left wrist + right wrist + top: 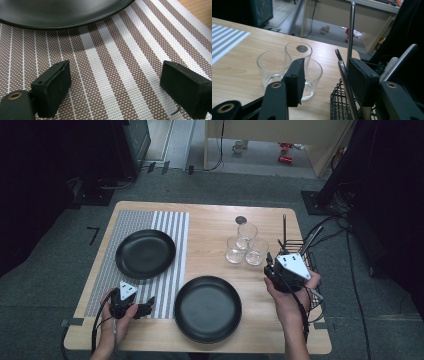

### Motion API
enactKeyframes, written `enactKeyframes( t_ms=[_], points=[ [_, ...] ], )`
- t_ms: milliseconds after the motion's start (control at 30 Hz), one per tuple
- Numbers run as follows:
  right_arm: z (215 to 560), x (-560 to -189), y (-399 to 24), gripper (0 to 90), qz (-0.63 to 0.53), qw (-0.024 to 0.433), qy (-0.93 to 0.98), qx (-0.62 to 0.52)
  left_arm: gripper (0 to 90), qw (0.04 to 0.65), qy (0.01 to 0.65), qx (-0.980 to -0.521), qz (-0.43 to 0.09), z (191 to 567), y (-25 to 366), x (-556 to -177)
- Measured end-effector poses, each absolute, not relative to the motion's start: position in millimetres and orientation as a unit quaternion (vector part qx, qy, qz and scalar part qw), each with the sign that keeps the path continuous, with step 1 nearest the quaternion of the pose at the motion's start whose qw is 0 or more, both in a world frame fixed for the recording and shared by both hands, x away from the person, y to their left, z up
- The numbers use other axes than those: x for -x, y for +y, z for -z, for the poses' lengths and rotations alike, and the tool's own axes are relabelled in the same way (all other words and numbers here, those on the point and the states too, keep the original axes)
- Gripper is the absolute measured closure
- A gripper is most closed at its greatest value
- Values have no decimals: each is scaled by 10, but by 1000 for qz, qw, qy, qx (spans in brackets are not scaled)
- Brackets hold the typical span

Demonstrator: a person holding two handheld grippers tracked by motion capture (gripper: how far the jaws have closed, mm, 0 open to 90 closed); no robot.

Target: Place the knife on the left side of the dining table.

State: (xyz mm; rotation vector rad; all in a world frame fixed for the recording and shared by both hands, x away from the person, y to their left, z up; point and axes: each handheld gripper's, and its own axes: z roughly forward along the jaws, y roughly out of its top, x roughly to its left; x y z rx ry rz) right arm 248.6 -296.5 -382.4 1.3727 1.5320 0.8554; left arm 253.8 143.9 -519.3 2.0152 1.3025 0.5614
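Nearest the person, a black plate (207,308) is seen at the table's (215,227) front edge, between the two hands. At its left the left gripper (146,308) is held low over the striped placemat (167,227), pointing toward that plate; in the left gripper view its jaws stand wide apart with nothing between them, bare mat (120,75) beneath and the rim of a second black plate (62,12) beyond.

At the right, the right gripper (272,262) is held at the wire cutlery basket (306,251) on the table's right edge. In the right gripper view its jaws are partly closed; an upright metal utensil handle (350,30) is seen against the right pad, the left pad standing clear of it, so a full clamp cannot be confirmed. Further handles (398,61) lean in the basket (337,100).

Beyond, three clear glasses (245,247) are grouped together, touching. The second plate (145,253) rests on the mat at far left
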Motion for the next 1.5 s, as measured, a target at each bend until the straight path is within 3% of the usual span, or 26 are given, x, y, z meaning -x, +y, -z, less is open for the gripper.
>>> enactKeyframes(
  t_ms=[400, 733, 833, 1500],
  points=[
    [3835, -2664, -2891, 505, -292, 462, 623, -560, 99, 332, 498, -772, -215, 5192, 1439, -2539],
    [3890, -2758, -2891, 668, -241, 485, 631, -555, 99, 332, 498, -771, -215, 5193, 1439, -2539],
    [3879, -2724, -2935, 816, -233, 495, 640, -540, 99, 332, 498, -771, -215, 5193, 1439, -2539],
    [3784, -2420, -3039, 837, -294, 482, 656, -501, 98, 332, 498, -772, -215, 5192, 1439, -2539]
  ],
)
